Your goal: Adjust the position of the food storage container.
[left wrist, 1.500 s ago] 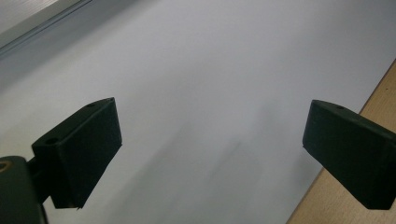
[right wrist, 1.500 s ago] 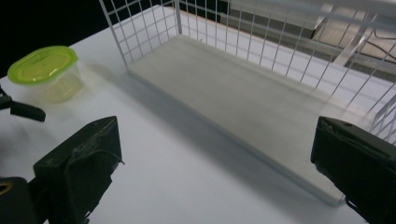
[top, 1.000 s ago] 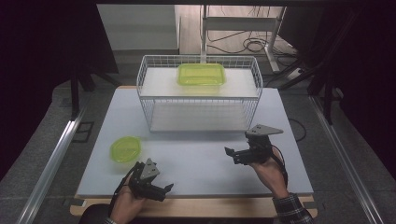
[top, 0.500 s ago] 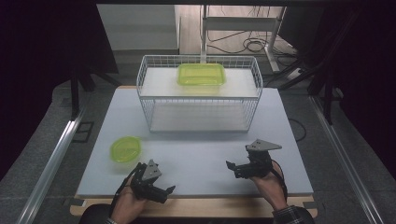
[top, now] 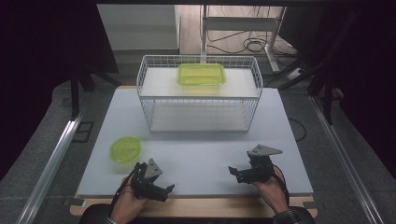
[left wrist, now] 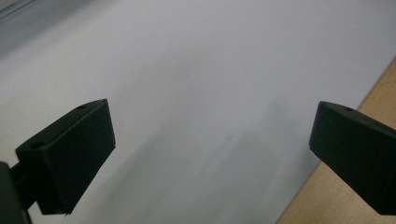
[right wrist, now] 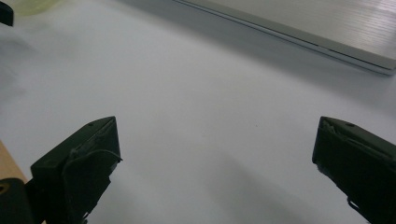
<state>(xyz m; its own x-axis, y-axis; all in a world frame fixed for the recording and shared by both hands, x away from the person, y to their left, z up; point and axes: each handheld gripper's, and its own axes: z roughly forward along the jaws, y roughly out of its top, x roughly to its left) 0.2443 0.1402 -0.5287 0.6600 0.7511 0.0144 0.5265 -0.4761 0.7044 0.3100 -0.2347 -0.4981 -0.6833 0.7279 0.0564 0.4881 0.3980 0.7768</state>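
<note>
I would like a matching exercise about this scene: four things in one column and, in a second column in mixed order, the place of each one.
Things:
1. box
2. lid
3. left gripper
4. right gripper

Places:
A. on the table, near its left edge
B. on the top shelf of the wire rack
C. at the near right of the table, jaws open
D. at the near left of the table, just this side of the lid, jaws open

Pairs: 1-B, 2-A, 3-D, 4-C
</note>
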